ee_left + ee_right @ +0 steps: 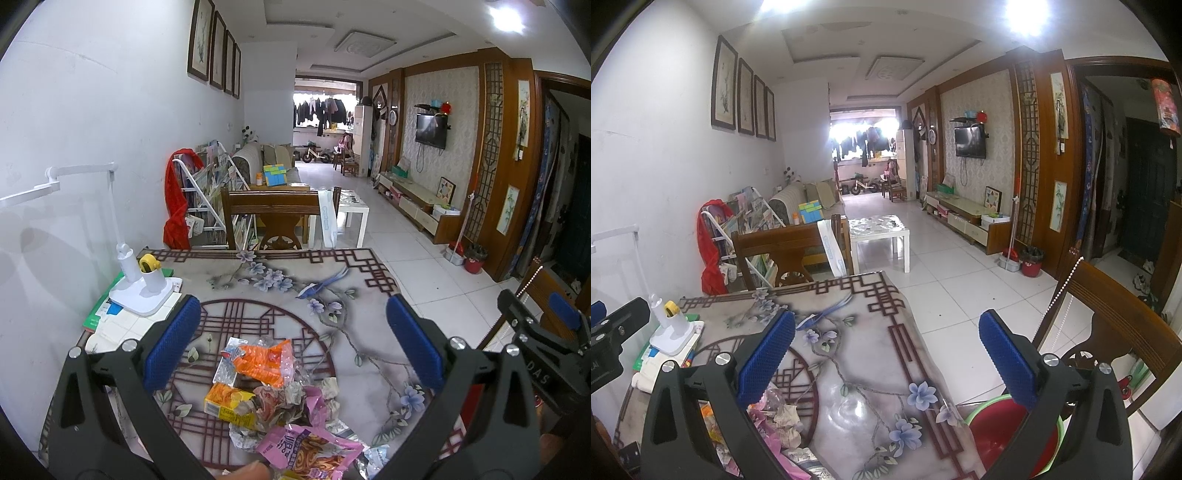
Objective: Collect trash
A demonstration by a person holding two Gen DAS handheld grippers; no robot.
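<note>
Floral-patterned table covering (pixel 280 284), printed with purple blossoms, a blue bird and dark red lattice, is spreading across most of both views and bearing everything the task concerns. Beyond its far edge a brown wooden chair (pixel 271 212) is standing, and a second wooden chair (pixel 1115 306) is standing at the right side of the table. Below that right edge a round red basin with a green rim (pixel 1012 439) is sitting low, down by the floor.

Near the front of the table, a loose pile of trash (pixel 280 402) is lying in a heap: an orange plastic snack wrapper (pixel 264 363) at its far side, a flattened yellow carton (pixel 229 402) at the left, a pink printed snack bag (pixel 310 448) nearest the camera, with crumpled paper and clear film between them.

Left gripper (pixel 293 347) is hovering over that pile with its blue-padded fingers (pixel 171 341) spread wide and gripping nothing. Right gripper (pixel 886 360) is hanging over bare cloth to the right of the heap, equally wide apart and empty.

At the table's left, a white desk lamp (pixel 135 284) is standing on papers, with a yellow tape roll (pixel 149 262) sitting on its base.
</note>
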